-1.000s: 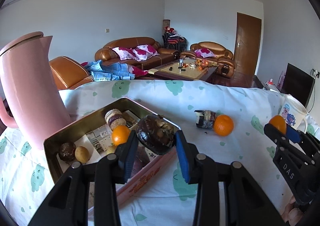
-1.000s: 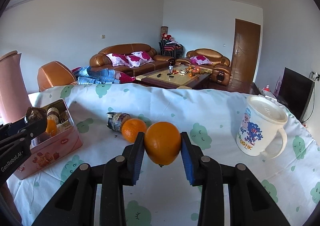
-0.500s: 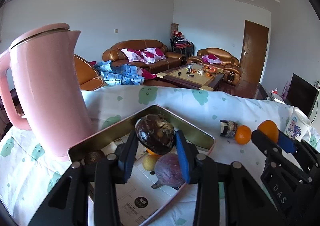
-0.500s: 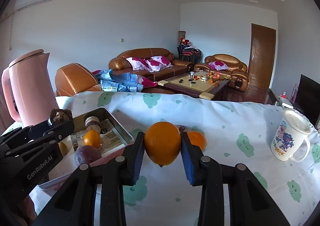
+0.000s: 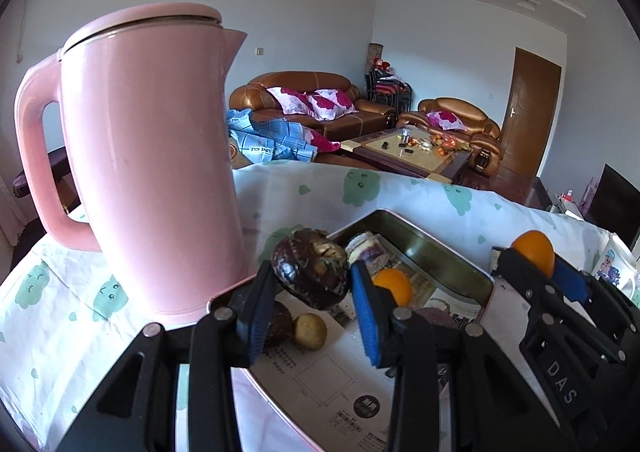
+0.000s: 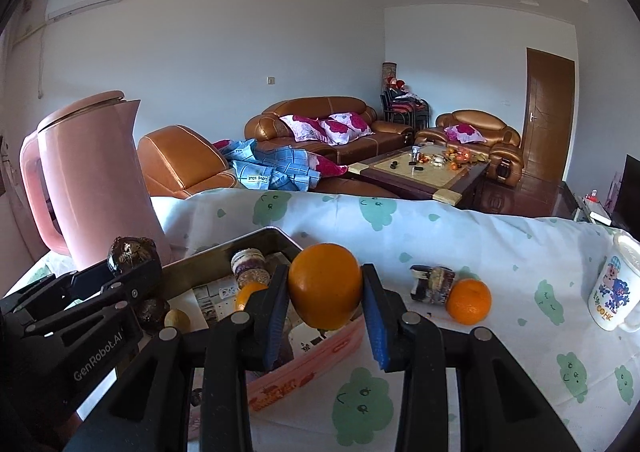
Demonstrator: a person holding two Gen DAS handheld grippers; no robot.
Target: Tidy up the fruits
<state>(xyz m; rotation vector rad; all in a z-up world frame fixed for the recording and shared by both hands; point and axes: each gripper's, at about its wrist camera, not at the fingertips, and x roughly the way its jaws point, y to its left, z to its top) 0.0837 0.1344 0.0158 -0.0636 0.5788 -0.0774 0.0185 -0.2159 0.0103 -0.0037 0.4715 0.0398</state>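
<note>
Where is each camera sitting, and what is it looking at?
Left wrist: on the left gripper, looking along its fingers, which hold a dark wrinkled fruit above the tin tray; the right gripper shows.
Right wrist: on the right gripper, looking past its orange; the left gripper shows.
Shared: pink kettle, tray, sofas.

Pink kettle (image 5: 152, 171) crowds the tin (image 5: 448, 252)'s left side; cloth (image 6: 500, 252) rightward lies open.
</note>
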